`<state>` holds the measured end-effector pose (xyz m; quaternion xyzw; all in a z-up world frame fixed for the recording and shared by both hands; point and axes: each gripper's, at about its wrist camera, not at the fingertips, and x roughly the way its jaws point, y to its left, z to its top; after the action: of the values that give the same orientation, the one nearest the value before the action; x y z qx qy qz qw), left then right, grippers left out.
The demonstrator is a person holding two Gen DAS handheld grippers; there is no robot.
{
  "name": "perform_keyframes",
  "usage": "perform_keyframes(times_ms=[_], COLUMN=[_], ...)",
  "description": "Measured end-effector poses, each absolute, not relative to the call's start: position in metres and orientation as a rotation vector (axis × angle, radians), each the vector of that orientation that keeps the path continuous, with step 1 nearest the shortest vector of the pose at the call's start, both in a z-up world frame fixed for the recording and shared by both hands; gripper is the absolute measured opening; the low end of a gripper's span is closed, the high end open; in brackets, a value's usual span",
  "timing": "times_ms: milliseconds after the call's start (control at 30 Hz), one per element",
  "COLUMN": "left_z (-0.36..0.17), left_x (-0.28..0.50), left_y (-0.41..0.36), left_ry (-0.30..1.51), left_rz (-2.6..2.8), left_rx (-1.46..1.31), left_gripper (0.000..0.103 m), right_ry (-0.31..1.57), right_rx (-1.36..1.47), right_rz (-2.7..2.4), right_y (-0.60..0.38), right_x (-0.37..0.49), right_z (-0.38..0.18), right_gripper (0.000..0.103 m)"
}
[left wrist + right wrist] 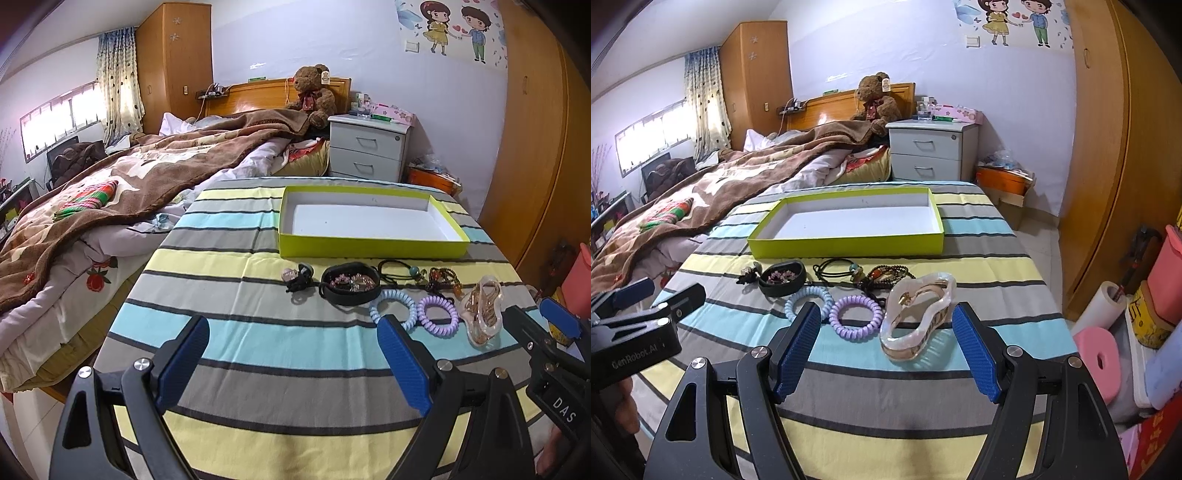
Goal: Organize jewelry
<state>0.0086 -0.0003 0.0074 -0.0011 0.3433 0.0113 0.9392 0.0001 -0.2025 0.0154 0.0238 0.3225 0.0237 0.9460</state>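
Both tongs, left (291, 354) and right (884, 349), are held wide over the striped desk (979, 295); hair ties (855, 319) and a clip (918, 319) are spread before an open box (846, 245).

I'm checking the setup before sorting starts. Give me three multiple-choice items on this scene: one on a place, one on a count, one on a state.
1. Where is the green box relative to the jewelry?
A. Behind it, farther from the grippers
B. Left of it
C. On top of it

2. How many spiral hair ties lie on the striped cloth?
A. One
B. Two
C. Four

3. What does the box hold?
A. Hair ties
B. A clip
C. Nothing

Answers: 1 A, it lies beyond the row. 2 B, a blue hair tie and a purple hair tie. 3 C, its white floor is bare.
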Motion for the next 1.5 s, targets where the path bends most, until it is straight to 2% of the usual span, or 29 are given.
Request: perform_keyframes(times_ms=[1267, 1500], left_z=[-0.009, -0.018], left_x=[0.030, 0.047], left_y=[0.004, 0.016], left_ry=[0.743, 0.788], left_rz=[-0.001, -0.029], left_rx=[-0.002, -0.040], left_gripper=[0.094, 0.094], right_ry=[0.676, 0.761], right_rx=[0.074, 0.132], right_rz=[-0.023, -0.090], right_y=[-0.226, -0.256], right_x=[0.015, 0.035], right_z=[0.005, -0.009], right_gripper=[0.074, 0.074])
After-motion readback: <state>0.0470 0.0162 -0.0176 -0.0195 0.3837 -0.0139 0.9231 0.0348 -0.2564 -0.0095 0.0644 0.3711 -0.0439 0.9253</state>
